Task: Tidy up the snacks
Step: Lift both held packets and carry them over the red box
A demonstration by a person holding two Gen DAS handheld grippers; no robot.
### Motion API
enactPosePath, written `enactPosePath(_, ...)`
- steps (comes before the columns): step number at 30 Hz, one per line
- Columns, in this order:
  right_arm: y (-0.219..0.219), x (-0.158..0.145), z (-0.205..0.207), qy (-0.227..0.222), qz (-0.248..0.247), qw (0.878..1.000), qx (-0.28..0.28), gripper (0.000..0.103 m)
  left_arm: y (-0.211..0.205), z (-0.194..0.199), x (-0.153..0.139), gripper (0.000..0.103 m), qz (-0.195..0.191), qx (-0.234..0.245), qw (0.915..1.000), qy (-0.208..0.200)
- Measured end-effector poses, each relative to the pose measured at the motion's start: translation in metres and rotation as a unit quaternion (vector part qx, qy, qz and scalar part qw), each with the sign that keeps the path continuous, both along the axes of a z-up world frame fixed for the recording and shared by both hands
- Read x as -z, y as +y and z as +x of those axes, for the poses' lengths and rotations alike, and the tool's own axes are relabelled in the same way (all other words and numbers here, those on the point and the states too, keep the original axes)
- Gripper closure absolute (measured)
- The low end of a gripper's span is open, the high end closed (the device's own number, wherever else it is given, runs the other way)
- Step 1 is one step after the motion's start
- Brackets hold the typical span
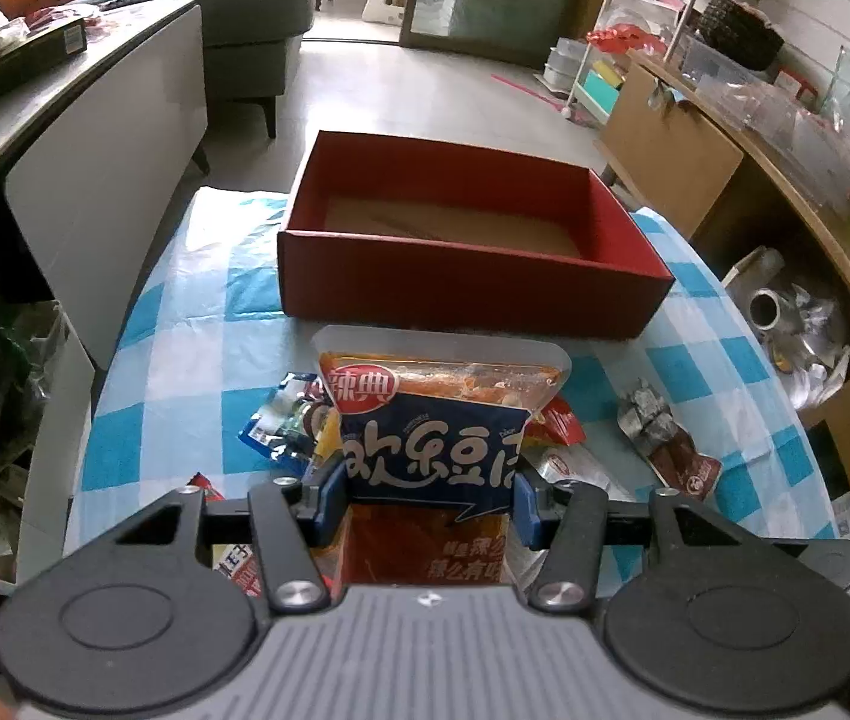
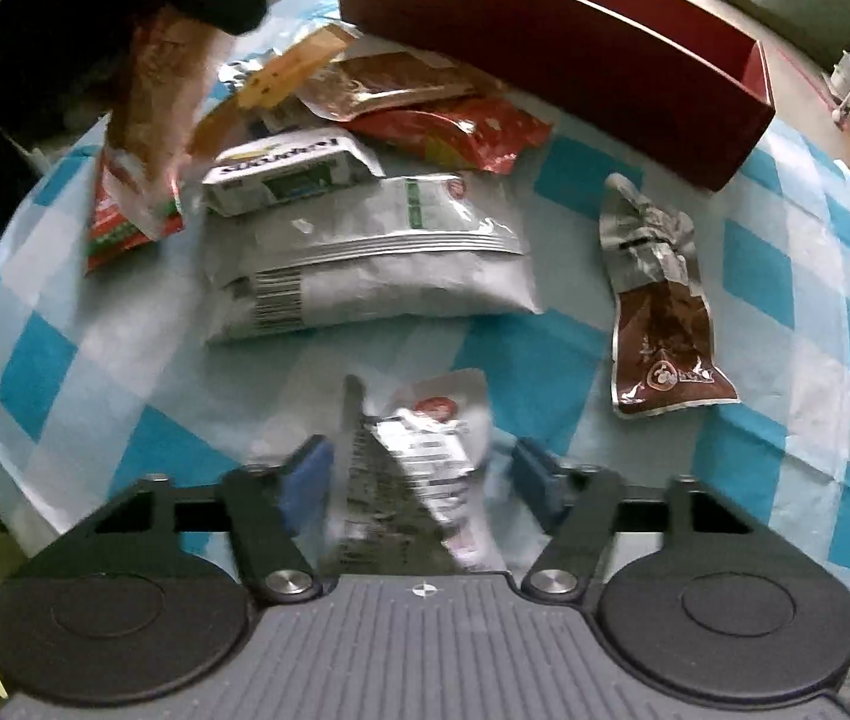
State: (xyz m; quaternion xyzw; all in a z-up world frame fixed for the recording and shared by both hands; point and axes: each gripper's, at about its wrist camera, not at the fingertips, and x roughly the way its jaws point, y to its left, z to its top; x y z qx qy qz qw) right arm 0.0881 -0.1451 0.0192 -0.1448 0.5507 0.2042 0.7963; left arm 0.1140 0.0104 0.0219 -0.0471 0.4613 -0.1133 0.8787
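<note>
My left gripper (image 1: pixel 428 501) is shut on an orange and blue snack packet (image 1: pixel 437 420), held upright just in front of the red box (image 1: pixel 473 288). The box is open-topped with a bare brown bottom. In the right wrist view the same packet (image 2: pixel 149 108) hangs at the upper left. My right gripper (image 2: pixel 419 474) points down at the chequered tablecloth (image 2: pixel 575 360). A blurred silver and white packet (image 2: pixel 425 444) stands between its blue pads (image 2: pixel 536 474), with a narrow gap on the right side. A large silver packet (image 2: pixel 365 252) lies beyond.
More snacks lie loose: a small white packet (image 2: pixel 287 171), a red packet (image 2: pixel 461 132), a brown packet (image 2: pixel 383 81), and a brown and silver packet (image 2: pixel 659 324) to the right. A grey counter (image 1: pixel 65 96) stands left of the table and a wooden shelf (image 1: pixel 785 180) right.
</note>
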Motion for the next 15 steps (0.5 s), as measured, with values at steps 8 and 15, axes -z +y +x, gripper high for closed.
enactPosePath(8,-0.01,-0.021,0.002,-0.024,0.039,0.998,0.035,0.04,-0.004,-0.004,-0.005,0.057,0.004,0.004,0.9999,-0.012)
enactPosePath(15,-0.022,-0.059,0.031,-0.085,0.093,0.989,0.078,0.04,-0.015,0.005,-0.014,0.056,0.013,-0.001,0.9994,-0.033)
